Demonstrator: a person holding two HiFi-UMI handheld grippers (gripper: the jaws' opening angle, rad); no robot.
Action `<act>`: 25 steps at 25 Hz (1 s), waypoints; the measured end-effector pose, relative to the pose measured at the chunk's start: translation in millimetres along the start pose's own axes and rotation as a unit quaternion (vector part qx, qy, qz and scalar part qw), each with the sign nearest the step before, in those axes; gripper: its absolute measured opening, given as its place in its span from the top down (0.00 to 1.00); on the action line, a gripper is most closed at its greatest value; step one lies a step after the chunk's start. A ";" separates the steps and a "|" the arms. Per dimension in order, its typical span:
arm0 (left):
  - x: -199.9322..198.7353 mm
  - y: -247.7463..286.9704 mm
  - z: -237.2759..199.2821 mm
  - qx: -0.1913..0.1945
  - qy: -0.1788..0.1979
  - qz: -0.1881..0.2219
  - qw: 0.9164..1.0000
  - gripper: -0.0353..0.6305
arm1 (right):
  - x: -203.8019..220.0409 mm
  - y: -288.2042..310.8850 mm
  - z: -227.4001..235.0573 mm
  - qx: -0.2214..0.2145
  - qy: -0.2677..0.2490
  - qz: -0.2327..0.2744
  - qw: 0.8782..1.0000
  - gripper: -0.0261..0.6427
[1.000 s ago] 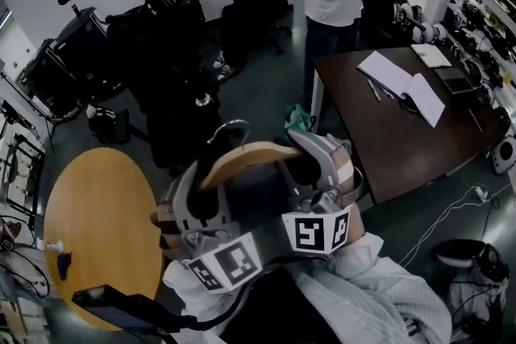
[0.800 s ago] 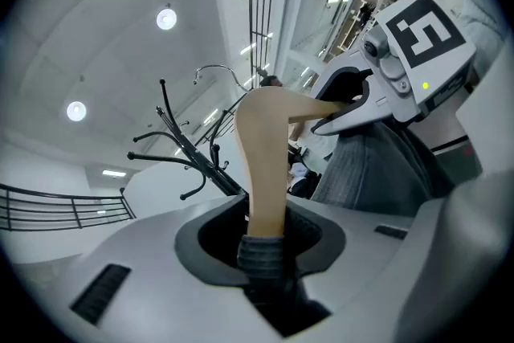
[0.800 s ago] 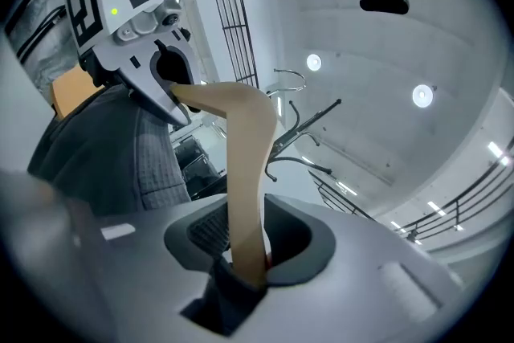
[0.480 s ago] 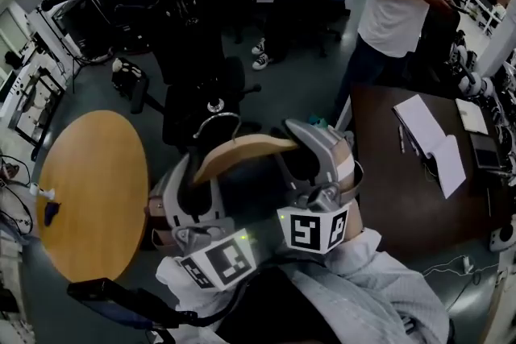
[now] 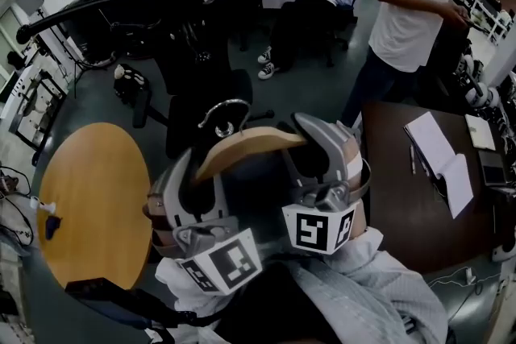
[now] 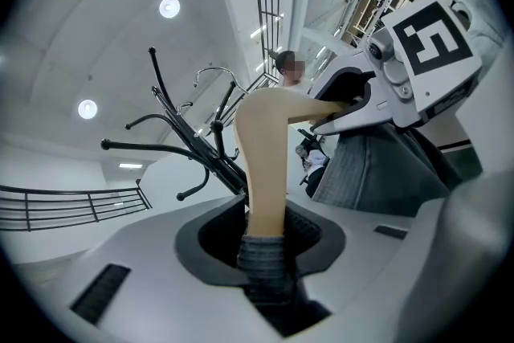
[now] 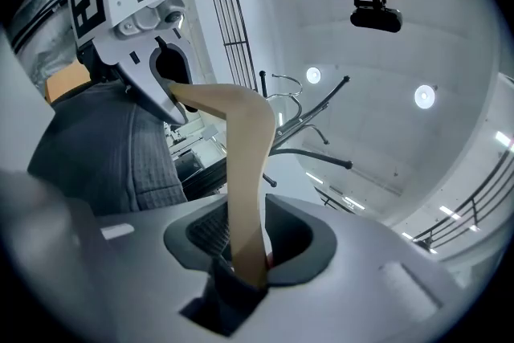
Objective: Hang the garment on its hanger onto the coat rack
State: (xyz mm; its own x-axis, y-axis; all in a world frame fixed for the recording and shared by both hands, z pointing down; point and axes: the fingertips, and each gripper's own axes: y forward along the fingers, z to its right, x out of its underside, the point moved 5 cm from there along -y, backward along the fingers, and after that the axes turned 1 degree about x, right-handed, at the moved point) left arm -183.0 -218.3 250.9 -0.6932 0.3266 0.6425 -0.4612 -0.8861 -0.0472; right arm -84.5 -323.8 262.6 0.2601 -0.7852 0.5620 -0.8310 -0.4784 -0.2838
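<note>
A curved wooden hanger (image 5: pixel 250 147) with a metal hook (image 5: pixel 226 110) carries a dark grey garment (image 5: pixel 258 201) and is held up between my two grippers. My left gripper (image 5: pixel 197 173) is shut on the hanger's left arm and the fabric (image 6: pixel 265 269) over it. My right gripper (image 5: pixel 310 145) is shut on the right arm (image 7: pixel 245 173). The black coat rack (image 5: pixel 173 4) stands just beyond the hook, with curved arms (image 6: pixel 161 149) spreading out. The hook hangs free, close to the rack but apart from it.
A round wooden table (image 5: pixel 89 205) lies at the left. At the right is a dark table (image 5: pixel 395 197) with an open notebook (image 5: pixel 439 161). A person (image 5: pixel 411 12) stands beside it, and another (image 5: pixel 322 0) reclines in a chair behind. Black chairs (image 5: pixel 201 105) crowd the rack's base.
The hanger and both grippers have come closer to the coat rack, whose pole now looms larger above the hook. Both grips look unchanged.
</note>
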 end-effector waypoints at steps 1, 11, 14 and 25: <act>2.0 6.8 -4.7 -0.003 0.001 0.002 1.000 0.79 | -0.4 8.5 0.1 0.004 -0.001 0.002 1.000 0.80; 9.5 61.7 -18.0 -0.017 0.002 0.013 1.000 0.79 | 17.2 63.5 5.1 0.027 -0.004 0.016 0.999 0.79; 11.2 76.4 -13.3 -0.016 -0.005 -0.001 1.000 0.79 | 29.7 76.5 6.1 0.010 -0.003 0.018 1.000 0.79; 43.5 117.1 -11.8 -0.026 -0.023 -0.066 0.997 0.79 | 53.5 132.9 -18.9 -0.064 0.018 0.040 0.997 0.79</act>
State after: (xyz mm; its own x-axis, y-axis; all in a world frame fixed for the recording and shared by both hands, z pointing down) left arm -273.7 -304.0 264.3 -0.5986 0.4223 0.6806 -0.5756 -0.8177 0.0012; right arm -190.3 -422.0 269.6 0.1743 -0.8030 0.5699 -0.9051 -0.3586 -0.2285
